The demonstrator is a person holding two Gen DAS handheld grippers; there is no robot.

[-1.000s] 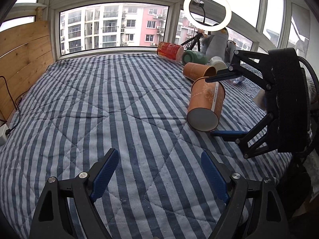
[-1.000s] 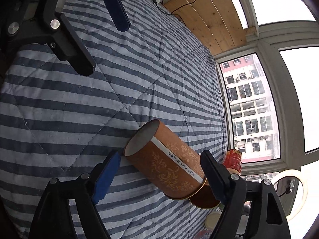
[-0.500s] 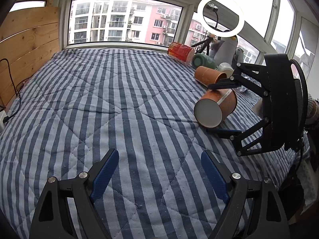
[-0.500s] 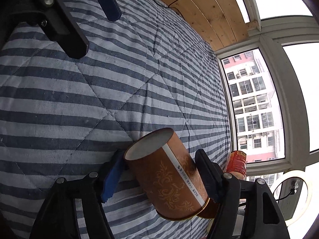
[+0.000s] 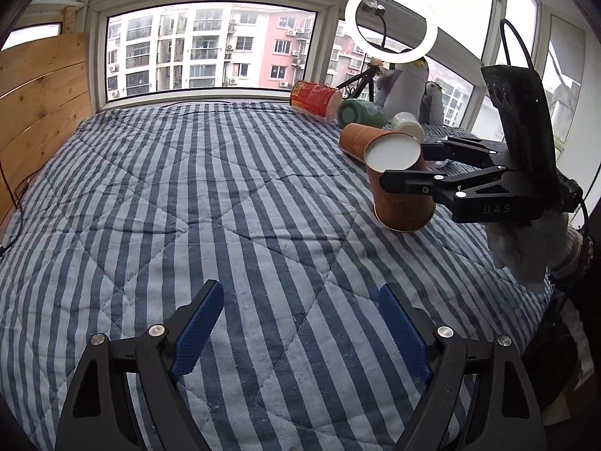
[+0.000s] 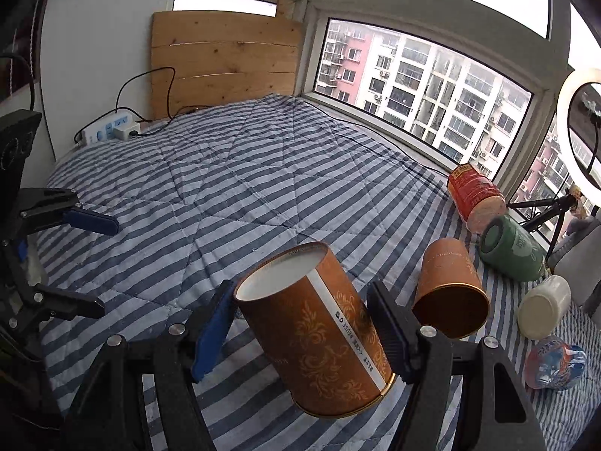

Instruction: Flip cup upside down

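Observation:
An orange-brown paper cup with a floral print (image 6: 319, 330) is held between the fingers of my right gripper (image 6: 300, 323), base up, mouth rim down. In the left wrist view the same cup (image 5: 402, 195) stands near upright with its white base on top and its rim at the striped quilt (image 5: 225, 206); whether the rim touches the quilt is unclear. The right gripper (image 5: 417, 169) clamps it from the right. My left gripper (image 5: 300, 323) is open and empty, low over the quilt in front of the cup.
Behind the held cup lie a second orange cup (image 6: 450, 289), a green cup (image 6: 511, 248), a red cup (image 6: 473, 195), a white cup (image 6: 544, 308) and a patterned cup (image 6: 556, 364). A ring light (image 5: 390, 22) stands by the window. A power strip (image 6: 109, 131) lies by the wooden headboard.
The right gripper closed on the lying cup, lifted it and turned it from sideways to base up. The left gripper stayed open and in place.

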